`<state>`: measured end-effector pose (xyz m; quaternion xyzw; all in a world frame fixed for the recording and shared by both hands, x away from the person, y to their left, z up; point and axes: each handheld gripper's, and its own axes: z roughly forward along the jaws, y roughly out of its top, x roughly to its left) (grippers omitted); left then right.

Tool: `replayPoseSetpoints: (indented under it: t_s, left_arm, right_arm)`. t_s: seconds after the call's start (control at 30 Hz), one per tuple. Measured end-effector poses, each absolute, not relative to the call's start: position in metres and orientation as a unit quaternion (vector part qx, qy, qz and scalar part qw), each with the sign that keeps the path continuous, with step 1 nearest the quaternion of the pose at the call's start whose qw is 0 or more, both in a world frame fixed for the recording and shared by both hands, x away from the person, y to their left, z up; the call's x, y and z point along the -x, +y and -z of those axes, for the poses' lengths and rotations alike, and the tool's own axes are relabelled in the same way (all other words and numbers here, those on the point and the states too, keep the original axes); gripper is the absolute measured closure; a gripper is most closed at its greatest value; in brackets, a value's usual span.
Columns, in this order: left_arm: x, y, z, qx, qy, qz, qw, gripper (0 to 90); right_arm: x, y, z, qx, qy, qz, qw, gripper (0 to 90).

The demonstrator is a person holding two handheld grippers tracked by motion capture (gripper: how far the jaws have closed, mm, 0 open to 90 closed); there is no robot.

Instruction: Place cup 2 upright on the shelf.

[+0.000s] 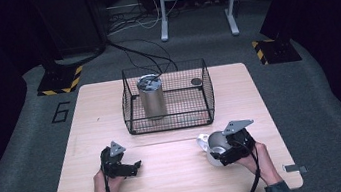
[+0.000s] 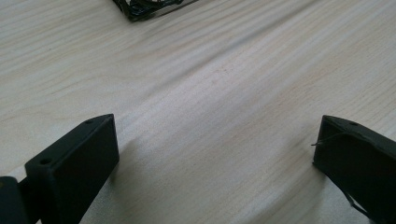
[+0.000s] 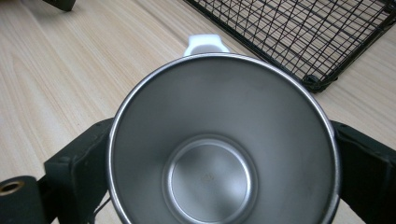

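Note:
A white mug [image 1: 212, 145] with a steel inside [image 3: 219, 154] and a white handle [image 3: 206, 44] sits between the two jaws of my right gripper [image 1: 227, 154], which is shut on its sides at the table's front right. My left gripper [image 1: 129, 168] rests at the front left, open, with bare wood between its jaws [image 2: 215, 154]. A black wire basket [image 1: 167, 96] stands at the middle back of the table. It holds an upright steel tumbler [image 1: 151, 96] with a lid and a small dark round object [image 1: 196, 81].
The light wooden table [image 1: 174, 176] has open surface between the two grippers and in front of the basket [image 3: 299, 37]. Beyond the table lie grey floor, cables and a metal stand's legs [image 1: 196, 6].

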<state>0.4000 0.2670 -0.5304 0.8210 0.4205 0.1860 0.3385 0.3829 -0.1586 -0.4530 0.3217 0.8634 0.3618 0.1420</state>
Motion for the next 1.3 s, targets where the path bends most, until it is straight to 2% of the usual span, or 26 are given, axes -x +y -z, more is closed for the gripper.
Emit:
replayPoseSetpoints:
  t_s: [0.6, 1.3]
  left_arm:
    - [-0.400, 0.267, 0.530, -0.820, 0.423, -0.184, 0.340, 0.0]
    - [-0.400, 0.267, 0.530, -0.820, 0.422, -0.186, 0.340, 0.1]
  right_arm:
    - [-0.383, -0.158, 0.451, -0.345, 0.857, -0.357, 0.139, 5.5]
    - [-0.387, -0.148, 0.412, -0.355, 0.852, -0.354, 0.153, 5.6]
